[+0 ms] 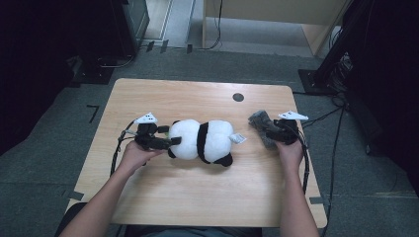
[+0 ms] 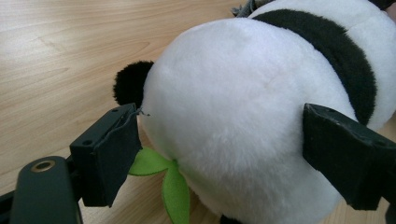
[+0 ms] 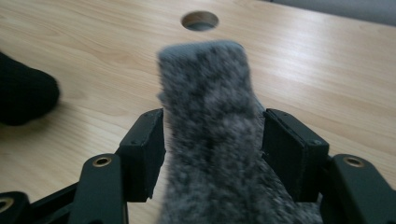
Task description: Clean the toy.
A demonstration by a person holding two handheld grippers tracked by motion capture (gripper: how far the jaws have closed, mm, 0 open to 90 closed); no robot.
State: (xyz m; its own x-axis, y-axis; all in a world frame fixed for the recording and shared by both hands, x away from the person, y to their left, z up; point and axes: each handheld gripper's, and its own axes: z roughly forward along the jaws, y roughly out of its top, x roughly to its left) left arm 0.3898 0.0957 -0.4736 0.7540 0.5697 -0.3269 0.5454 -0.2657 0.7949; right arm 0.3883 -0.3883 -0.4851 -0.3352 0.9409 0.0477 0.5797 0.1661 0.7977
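A black-and-white plush panda toy [image 1: 202, 140] lies on its side at the middle of the light wooden tabletop [image 1: 197, 197]. The left gripper [image 1: 170, 136] stands at the toy's white rounded end, its jaws spread apart on either side with the fur between them but not squeezed. To the toy's right, the right gripper [image 1: 269, 132] straddles a grey fuzzy fabric strip [image 3: 210, 140] lying flat on the tabletop, and its jaws stand close against the strip's edges without clearly pinching it. Both things look light, soft and compressible. The panda probably holds best across its narrower black band [image 2: 336, 51] or a limb; the strip, pinched across its width.
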